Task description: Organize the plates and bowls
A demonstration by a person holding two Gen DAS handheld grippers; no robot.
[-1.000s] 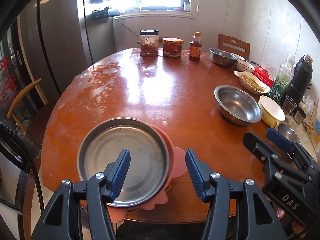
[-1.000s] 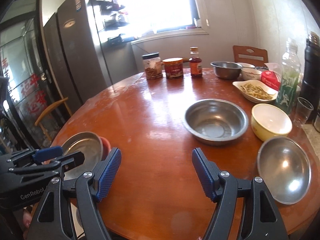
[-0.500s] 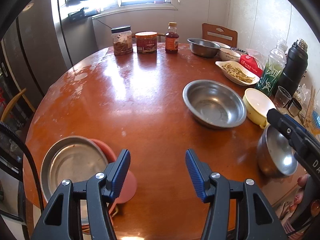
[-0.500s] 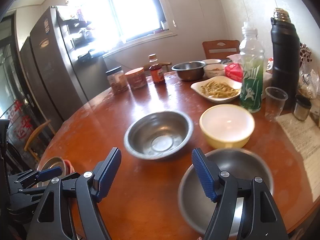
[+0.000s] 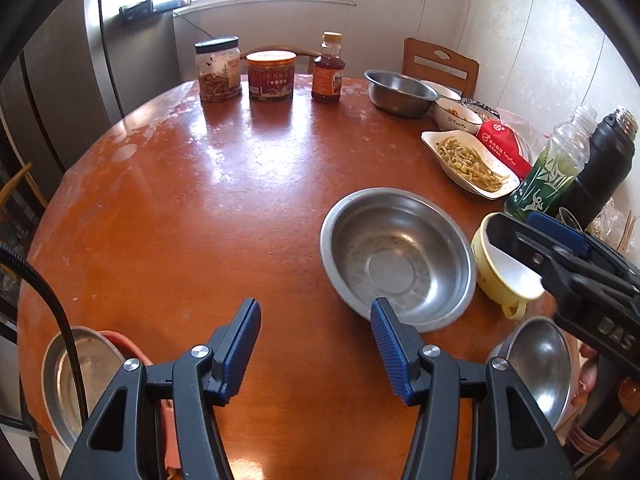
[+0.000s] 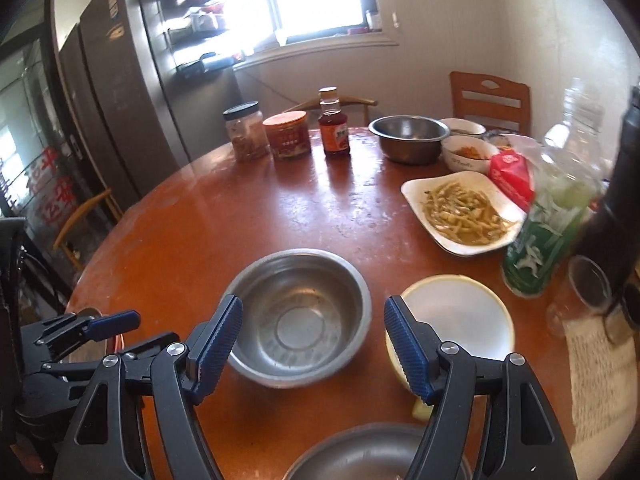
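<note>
Both tongs hang open and empty, the left gripper (image 5: 316, 346) and right gripper (image 6: 312, 346) having swung away from the stacked steel plate (image 5: 76, 380) toward the wide steel bowl (image 6: 300, 316). Beyond sits the yellow bowl (image 6: 456, 316), so bowl-gathering looks next.

Black grippers (image 5: 315, 344), ribbed blue pads (image 5: 240, 354)
</note>
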